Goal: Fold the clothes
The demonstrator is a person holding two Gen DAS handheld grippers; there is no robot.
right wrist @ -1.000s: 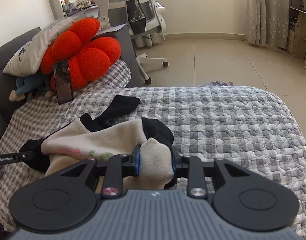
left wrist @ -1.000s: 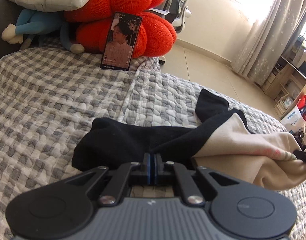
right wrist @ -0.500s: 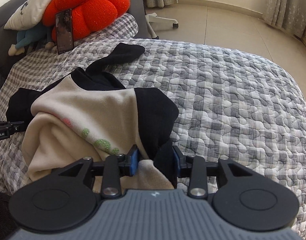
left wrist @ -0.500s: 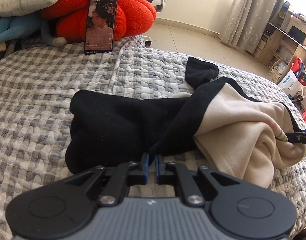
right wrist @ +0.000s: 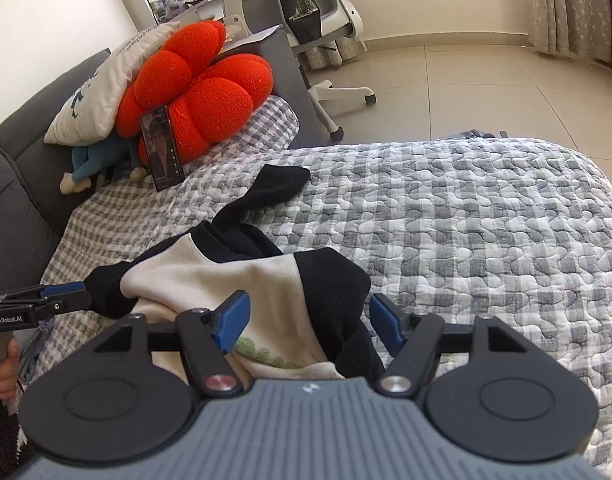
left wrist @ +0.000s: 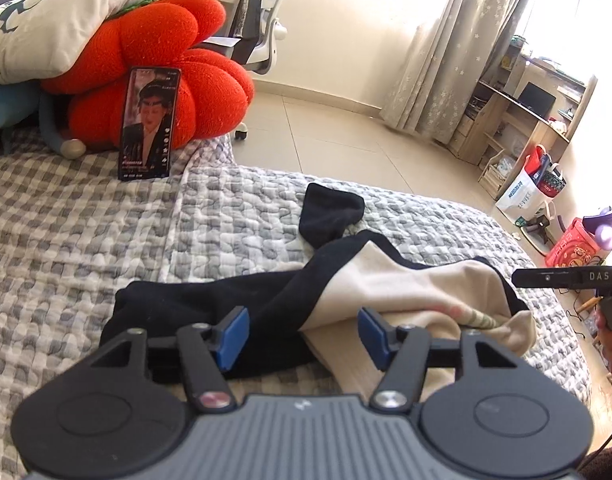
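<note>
- On the grey-and-white checked quilt (right wrist: 486, 216) lies the garment (right wrist: 226, 280), a sweatshirt in cream and black, bunched into a loose heap rather than laid flat.
- Its body is cream; the sleeves and edging are black. One black sleeve (left wrist: 330, 212) trails out across the quilt away from the heap, its cuff lying flat.
- A black part of the garment lies folded toward the left gripper's side, its edge thick and doubled over.
- Near the cream hem a small printed pattern in green and pink shows, partly tucked under a fold.
- Left gripper (left wrist: 304, 338): its jaws are opening and stand apart. Black and cream cloth lies beyond and between the blue pads (left wrist: 235, 336), which do not press on it.
- Right gripper (right wrist: 310, 328): its jaws are likewise opening and stand wide. The hem, cream with a black fold, sits between the pads (right wrist: 232, 320); neither pad pinches it.
- From the right wrist view the left gripper appears at the left edge, with its tips at the black end of the heap and fingers (right wrist: 4, 364) of a hand on its handle.
- At the far end of the quilt a phone (left wrist: 148, 128) with a lit screen stands propped against a red flower-shaped cushion (left wrist: 174, 60), with a white pillow (left wrist: 54, 28) above it.
</note>
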